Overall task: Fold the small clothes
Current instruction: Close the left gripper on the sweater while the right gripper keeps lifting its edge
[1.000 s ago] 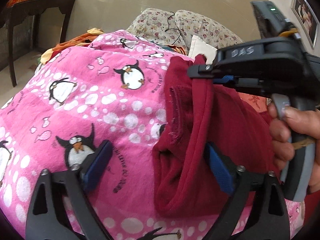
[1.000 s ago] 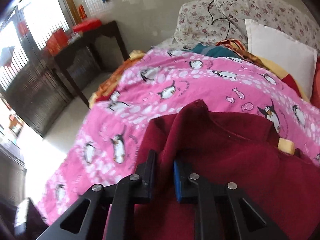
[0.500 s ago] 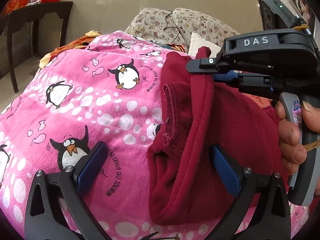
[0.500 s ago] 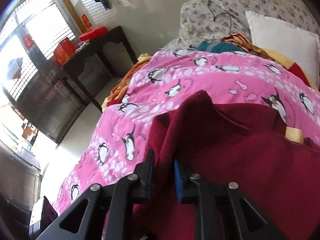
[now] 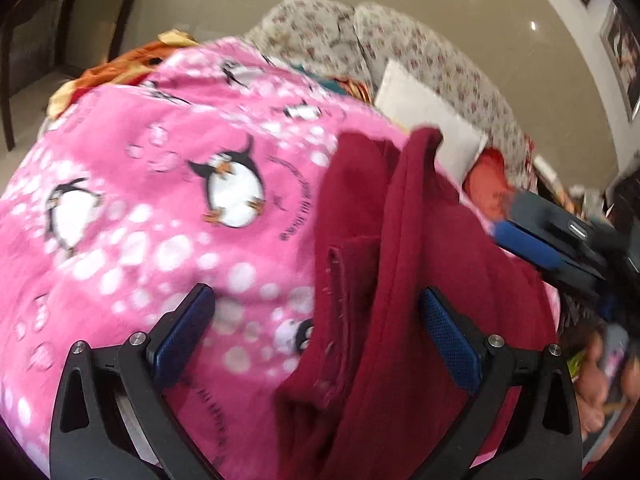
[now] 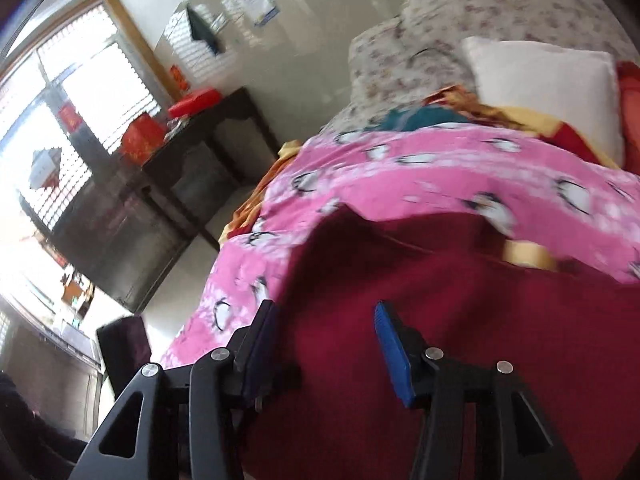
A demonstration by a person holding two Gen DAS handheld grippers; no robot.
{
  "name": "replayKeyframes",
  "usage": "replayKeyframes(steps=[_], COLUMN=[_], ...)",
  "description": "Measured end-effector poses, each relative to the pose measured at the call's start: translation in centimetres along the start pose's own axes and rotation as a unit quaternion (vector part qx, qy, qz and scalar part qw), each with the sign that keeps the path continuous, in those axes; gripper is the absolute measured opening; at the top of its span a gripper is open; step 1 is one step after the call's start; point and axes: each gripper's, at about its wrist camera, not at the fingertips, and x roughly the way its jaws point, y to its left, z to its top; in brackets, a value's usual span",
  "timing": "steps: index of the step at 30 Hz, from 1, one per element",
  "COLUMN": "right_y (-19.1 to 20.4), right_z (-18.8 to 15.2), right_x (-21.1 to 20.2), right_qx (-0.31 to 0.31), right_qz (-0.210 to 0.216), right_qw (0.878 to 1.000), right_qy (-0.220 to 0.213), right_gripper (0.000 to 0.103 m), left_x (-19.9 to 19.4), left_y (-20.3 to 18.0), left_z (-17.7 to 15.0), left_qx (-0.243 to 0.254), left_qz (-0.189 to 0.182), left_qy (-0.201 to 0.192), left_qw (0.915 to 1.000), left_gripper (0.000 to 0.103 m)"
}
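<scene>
My left tool (image 5: 316, 322) stood wide, released, pads clear of cloth. The maroon garment (image 5: 404, 280) lay partly folded on the pink penguin blanket (image 5: 168, 184), one raised fold running up between my pads w/o touching either. My right tool (image 6: 324, 332) had just been opening; its pads stood apart over the maroon garment (image 6: 460, 308), nothing pinched.

Only the left cam showed the right tool (image 5: 548, 244) from outside, blurred, off at the garment's right edge, plus my right hand (image 5: 600, 380) on its handle. It also showed the frayed hem & the penguin print close up. Only the right cam showed the window (image 6: 80, 92) w/ its grille, the dark side table (image 6: 208, 120) carrying red boxes (image 6: 142, 140), & a yellow cloth bit (image 6: 528, 254) poking out at the garment's far edge. Both caught the white pillow (image 6: 548, 92) & floral bedding (image 6: 480, 12) behind. No containers w/ visible contents; boxes closed.
</scene>
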Motion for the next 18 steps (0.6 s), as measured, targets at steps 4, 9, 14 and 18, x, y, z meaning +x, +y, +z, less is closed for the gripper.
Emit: replayKeyframes(steps=[4, 9, 14, 18], right_y=[-2.4, -6.5, -8.7, -7.8], right_z=[-2.2, -3.6, -3.6, -4.1], right_x=[-3.3, -3.3, -2.2, -3.8], right_qx=[-0.027, 0.009, 0.036, 0.043], right_qz=[-0.064, -0.120, -0.106, -0.079], right_qw=[0.997, 0.991, 0.992, 0.993], right_qy=[-0.030, -0.049, -0.065, -0.082], right_gripper=[0.031, 0.030, 0.029, 0.029], left_x=[1.0, 0.8, 0.5, 0.5], left_y=[-1.0, -1.2, -1.1, 0.0], left_z=[0.6, 0.4, 0.5, 0.3], left_qx=[0.012, 0.022, 0.025, -0.003], left_qz=[-0.005, -0.046, -0.075, -0.098], left_qy=[0.014, 0.023, 0.042, 0.051], left_qw=[0.9998, 0.9984, 0.9960, 0.9939], left_gripper=[0.101, 0.061, 0.043, 0.049])
